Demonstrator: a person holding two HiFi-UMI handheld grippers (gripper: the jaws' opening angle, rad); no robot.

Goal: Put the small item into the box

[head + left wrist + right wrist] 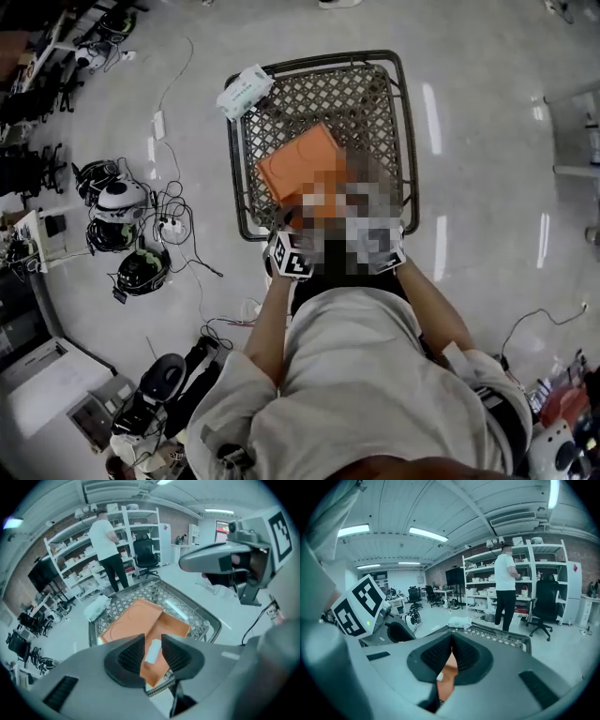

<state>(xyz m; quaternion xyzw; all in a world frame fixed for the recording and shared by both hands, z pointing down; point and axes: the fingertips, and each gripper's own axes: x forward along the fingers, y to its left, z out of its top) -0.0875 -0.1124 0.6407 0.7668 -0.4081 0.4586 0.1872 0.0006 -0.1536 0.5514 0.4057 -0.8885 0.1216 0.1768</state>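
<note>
Head view has the mesh table (pixel 366 103) as the biggest thing, with the orange box (pixel 300 161) lying open on it (lid flap folded out to one side). Both grippers are held up near the person's chest, well above the box. The left gripper (pixel 152 641) is the one that matters: its jaws look pinched on the small item (pixel 152 652), a white strip whose long axis runs out along the jaws, toward the box below and ahead. The right gripper (pixel 452 644) has its jaws closed tip to tip with nothing obviously in them. So it's probably the left hand's job to go forward and down.
</note>
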